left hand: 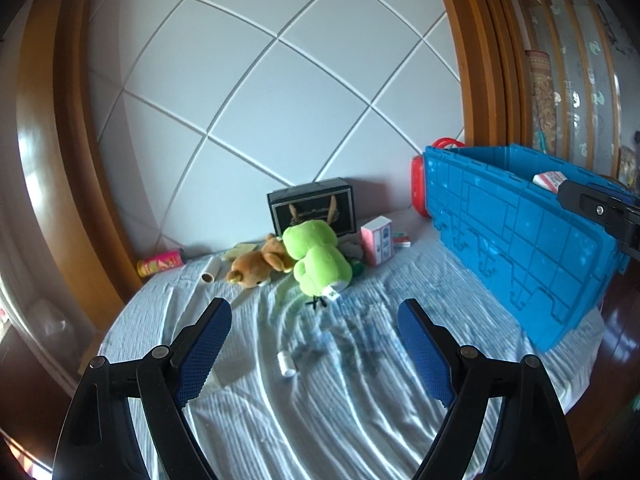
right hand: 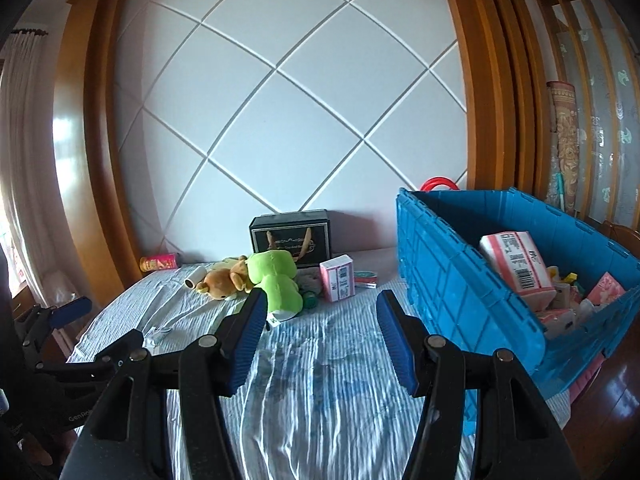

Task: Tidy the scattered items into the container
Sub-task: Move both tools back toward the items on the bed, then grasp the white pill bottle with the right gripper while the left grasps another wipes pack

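- The left tool [left hand: 314,328] is hovering over a bed [left hand: 320,400] covered in a striped sheet, its jaws spread wide and gripping nothing.
- The right tool [right hand: 322,320] is hanging beside it, jaws parted and empty.
- A blue container [right hand: 452,280] is sitting at the bed's right edge, pink packets [right hand: 516,260] lying inside.
- Scattered items are waiting near the headboard: a green plush [left hand: 320,260], a brown plush bear [left hand: 256,266], a pink box [left hand: 378,242], a black box [left hand: 312,204] and a small white roll [left hand: 286,364].
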`<state>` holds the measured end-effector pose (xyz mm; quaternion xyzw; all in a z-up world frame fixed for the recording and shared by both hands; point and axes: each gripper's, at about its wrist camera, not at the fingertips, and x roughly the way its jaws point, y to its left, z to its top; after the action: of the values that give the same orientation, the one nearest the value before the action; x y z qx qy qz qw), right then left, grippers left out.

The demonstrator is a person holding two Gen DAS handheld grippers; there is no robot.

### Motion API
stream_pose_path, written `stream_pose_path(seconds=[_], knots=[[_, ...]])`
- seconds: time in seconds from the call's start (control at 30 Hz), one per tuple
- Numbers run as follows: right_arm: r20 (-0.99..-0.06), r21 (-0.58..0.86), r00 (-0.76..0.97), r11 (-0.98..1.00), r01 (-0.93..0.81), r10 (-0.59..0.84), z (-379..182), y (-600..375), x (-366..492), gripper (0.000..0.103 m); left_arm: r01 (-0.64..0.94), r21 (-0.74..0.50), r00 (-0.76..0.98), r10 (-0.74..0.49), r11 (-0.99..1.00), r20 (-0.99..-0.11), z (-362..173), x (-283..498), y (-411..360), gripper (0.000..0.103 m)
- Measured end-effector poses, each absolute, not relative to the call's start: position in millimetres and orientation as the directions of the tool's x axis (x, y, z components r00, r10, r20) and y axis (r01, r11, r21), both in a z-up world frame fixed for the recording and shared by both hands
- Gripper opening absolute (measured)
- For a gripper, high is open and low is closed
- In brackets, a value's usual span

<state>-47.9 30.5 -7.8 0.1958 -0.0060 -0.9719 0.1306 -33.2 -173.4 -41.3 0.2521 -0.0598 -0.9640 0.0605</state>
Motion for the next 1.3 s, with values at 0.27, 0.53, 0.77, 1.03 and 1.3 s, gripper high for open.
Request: stream_pose_path(seconds=[0.27, 0.53, 0.77, 1.03, 1.3], knots=[[-0.424, 0.040, -0.849, -0.943, 0.329, -0.314, -21, 20, -65, 0.056, 0.154, 0.120, -0.819, -0.195, -0.981, -0.540, -78, -35, -194, 0.086], [-0.462, 0.029, -0.818, -0.928, 0.372, -0.342, -46, 31, -83, 0.056, 0.212, 0.101, -0.805, -0.232, -0.972, -0.546, -119, -29, -216, 0.086], [-0.533, 0.046, -0.756, -0.905, 0.423, -0.380, -74, 7, -106, 0.056, 0.278, 0.124, -0.737, -0.294, -0.953, -0.609, -149, -25, -260, 0.086], [-0.630, 0.052, -0.648, -0.856, 0.515, -0.429, -122, -77, -130, 0.056, 0.248, 0.189, -0.709, -0.310, -0.950, -0.633, -179, -30, -330, 0.086], [-0.703, 0.081, -0.578, -0.854, 0.513, -0.414, -160, -180, -164, 0.056, 0.118, 0.224, -0.672, -0.244, -0.967, -0.699, -208, -62, -424, 0.086]])
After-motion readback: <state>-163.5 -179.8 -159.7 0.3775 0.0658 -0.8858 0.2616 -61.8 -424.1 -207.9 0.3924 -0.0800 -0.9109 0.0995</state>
